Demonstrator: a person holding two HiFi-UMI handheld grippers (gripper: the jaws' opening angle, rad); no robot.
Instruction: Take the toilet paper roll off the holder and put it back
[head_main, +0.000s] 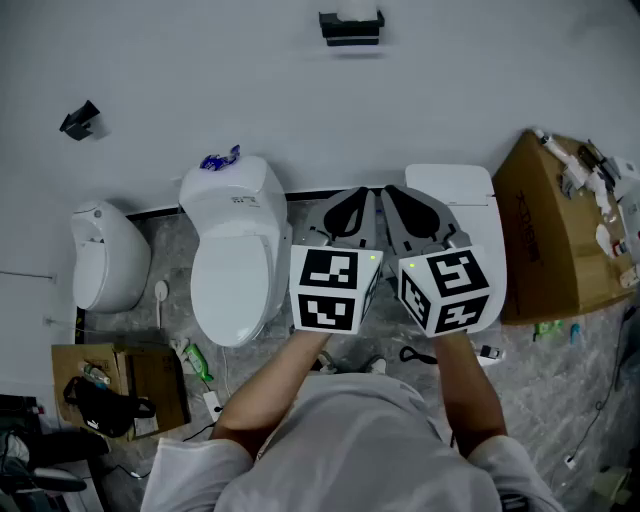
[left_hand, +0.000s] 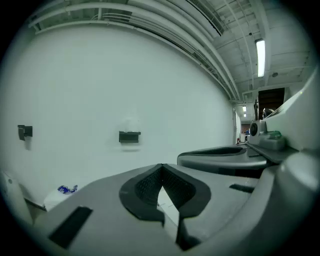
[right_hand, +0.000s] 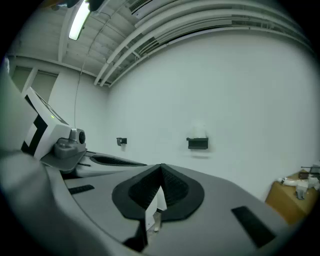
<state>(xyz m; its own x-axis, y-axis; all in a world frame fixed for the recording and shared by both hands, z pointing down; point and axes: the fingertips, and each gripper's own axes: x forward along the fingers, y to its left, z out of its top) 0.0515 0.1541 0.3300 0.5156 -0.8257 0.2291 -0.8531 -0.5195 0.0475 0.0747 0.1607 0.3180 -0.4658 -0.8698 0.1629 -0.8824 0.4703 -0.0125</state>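
High on the white wall hangs a black holder (head_main: 350, 28) with the pale toilet paper roll (head_main: 358, 13) on top of it. The left gripper view shows the holder (left_hand: 129, 136) far ahead, and the right gripper view shows the same holder (right_hand: 198, 143) with the roll (right_hand: 198, 130) faint above it. My left gripper (head_main: 363, 196) and right gripper (head_main: 396, 194) are held side by side well short of the wall, tips pointing at it. Both are shut with nothing between the jaws. The left gripper (left_hand: 161, 166) and right gripper (right_hand: 161, 166) tips meet in their own views.
A white toilet (head_main: 235, 250) with a blue wrapper (head_main: 220, 158) on its tank stands below left; a second white fixture (head_main: 105, 255) is further left. Another toilet tank (head_main: 452, 185) lies under my right gripper. A cardboard box (head_main: 555, 235) stands right. A small black fitting (head_main: 80, 120) is on the wall.
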